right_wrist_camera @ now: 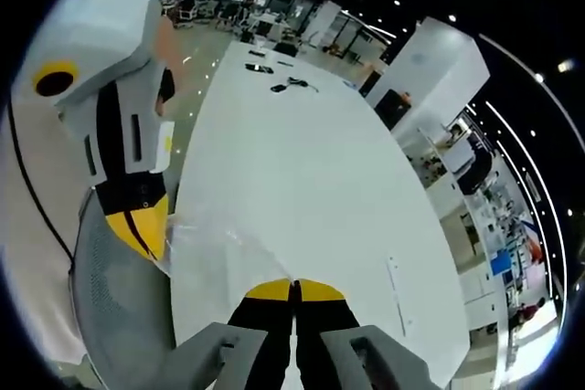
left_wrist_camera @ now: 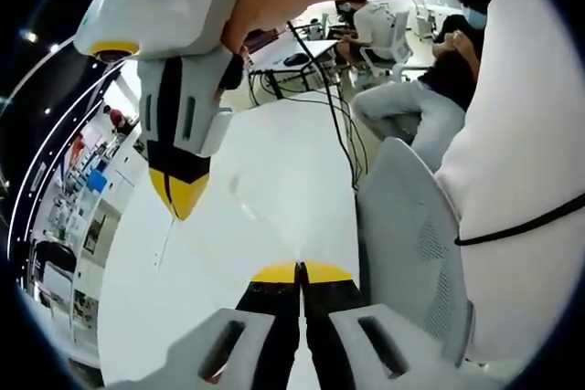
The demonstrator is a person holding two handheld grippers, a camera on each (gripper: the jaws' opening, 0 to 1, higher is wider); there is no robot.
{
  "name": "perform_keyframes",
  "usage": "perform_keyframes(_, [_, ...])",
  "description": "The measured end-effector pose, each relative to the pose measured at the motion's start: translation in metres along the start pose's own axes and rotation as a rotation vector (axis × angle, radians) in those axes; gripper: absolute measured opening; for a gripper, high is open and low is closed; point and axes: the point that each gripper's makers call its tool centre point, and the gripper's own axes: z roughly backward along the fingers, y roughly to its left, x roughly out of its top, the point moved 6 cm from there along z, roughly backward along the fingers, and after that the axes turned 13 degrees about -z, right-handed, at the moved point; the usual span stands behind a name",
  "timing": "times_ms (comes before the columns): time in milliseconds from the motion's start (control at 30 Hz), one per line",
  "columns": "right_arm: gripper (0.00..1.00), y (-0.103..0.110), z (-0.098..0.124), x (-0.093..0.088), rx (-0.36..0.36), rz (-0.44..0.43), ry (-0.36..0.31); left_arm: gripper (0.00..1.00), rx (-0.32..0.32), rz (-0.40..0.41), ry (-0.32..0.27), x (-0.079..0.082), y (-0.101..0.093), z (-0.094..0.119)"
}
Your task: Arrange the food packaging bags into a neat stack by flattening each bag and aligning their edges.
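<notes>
A clear, nearly see-through plastic bag (right_wrist_camera: 224, 248) is stretched just above the white table (right_wrist_camera: 311, 162). In the right gripper view my right gripper (right_wrist_camera: 294, 288) has its yellow-tipped jaws pressed together on the bag's near edge. My left gripper (right_wrist_camera: 142, 226) comes in from the left, shut on the bag's other side. In the left gripper view the left gripper (left_wrist_camera: 300, 269) is shut at the bottom, and the right gripper (left_wrist_camera: 180, 198), held by a hand, hangs at upper left. Between them the bag (left_wrist_camera: 242, 216) shows only as faint creases over the table (left_wrist_camera: 274, 152).
A grey mesh chair (left_wrist_camera: 411, 235) stands close to the table edge, the same chair (right_wrist_camera: 110, 308) showing low left in the right gripper view. A black cable (left_wrist_camera: 334, 116) trails across. Small dark items (right_wrist_camera: 288, 82) lie at the table's far end. Seated people (left_wrist_camera: 402, 89) are behind.
</notes>
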Motion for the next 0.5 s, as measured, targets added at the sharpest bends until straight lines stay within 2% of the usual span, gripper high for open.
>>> perform_keyframes(500, [0.00,-0.0021,0.0008,0.0010,-0.015,0.000,-0.005,0.00,-0.007,0.006,-0.001,0.0020,0.0009,0.0028])
